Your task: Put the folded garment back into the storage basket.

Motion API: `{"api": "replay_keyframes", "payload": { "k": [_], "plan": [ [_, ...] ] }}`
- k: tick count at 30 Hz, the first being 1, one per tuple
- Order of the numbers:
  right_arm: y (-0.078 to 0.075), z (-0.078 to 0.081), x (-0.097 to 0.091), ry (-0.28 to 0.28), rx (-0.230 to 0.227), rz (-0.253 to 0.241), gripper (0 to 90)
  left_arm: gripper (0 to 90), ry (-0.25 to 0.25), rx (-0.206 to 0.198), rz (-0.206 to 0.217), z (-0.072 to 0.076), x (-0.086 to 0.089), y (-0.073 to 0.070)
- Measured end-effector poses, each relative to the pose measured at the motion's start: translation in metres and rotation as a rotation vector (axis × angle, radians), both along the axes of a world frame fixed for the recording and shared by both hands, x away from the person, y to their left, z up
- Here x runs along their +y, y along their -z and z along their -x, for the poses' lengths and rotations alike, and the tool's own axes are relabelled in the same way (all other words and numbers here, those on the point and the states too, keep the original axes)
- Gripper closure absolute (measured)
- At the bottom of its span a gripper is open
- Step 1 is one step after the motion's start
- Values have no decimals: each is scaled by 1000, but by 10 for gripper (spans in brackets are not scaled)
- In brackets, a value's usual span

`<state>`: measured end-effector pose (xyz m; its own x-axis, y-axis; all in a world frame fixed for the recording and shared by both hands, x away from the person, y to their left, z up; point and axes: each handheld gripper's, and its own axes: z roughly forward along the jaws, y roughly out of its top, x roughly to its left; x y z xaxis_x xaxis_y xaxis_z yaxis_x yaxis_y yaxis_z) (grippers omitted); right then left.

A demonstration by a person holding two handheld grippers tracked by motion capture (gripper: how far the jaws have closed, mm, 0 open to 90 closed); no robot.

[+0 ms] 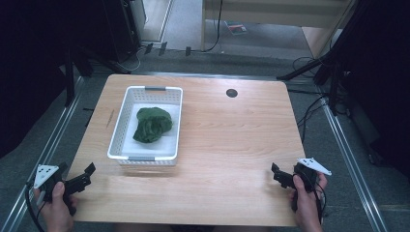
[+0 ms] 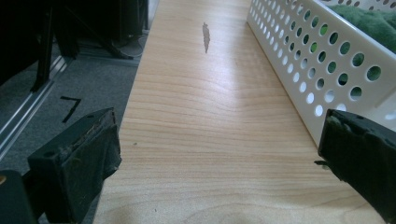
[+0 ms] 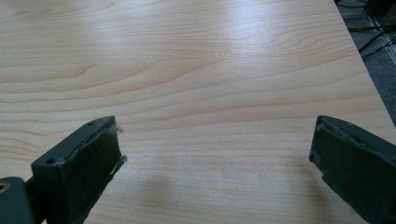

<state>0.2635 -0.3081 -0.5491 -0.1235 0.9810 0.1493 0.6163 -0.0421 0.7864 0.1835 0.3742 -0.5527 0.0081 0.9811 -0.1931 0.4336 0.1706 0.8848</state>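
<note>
A white perforated basket [image 1: 121,128] stands on the left half of the wooden table [image 1: 227,145]. Inside it lies a crumpled green cloth [image 1: 152,124]. My left gripper [image 1: 84,178] rests open at the table's front left corner, a hand behind it, just short of the basket's near end. In the left gripper view the basket wall [image 2: 303,65] runs along the right and the green cloth [image 2: 373,21] peeks over its rim. My right gripper [image 1: 280,175] is open at the front right, over bare wood, with nothing between its jaws.
A dark round grommet [image 1: 231,93] sits in the table near the back edge. A small dark mark [image 2: 206,36] shows on the wood left of the basket. Metal rails [image 1: 58,130] run along both sides of the table, with cables [image 1: 309,113] on the floor.
</note>
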Motion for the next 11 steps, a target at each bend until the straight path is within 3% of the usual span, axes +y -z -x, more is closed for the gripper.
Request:
{"api": "replay_keyframes", "payload": {
  "k": [11],
  "plan": [
    [0, 0, 0, 2, 8, 8, 19, 0, -8, 9, 29, -1, 3, 0]
  ]
}}
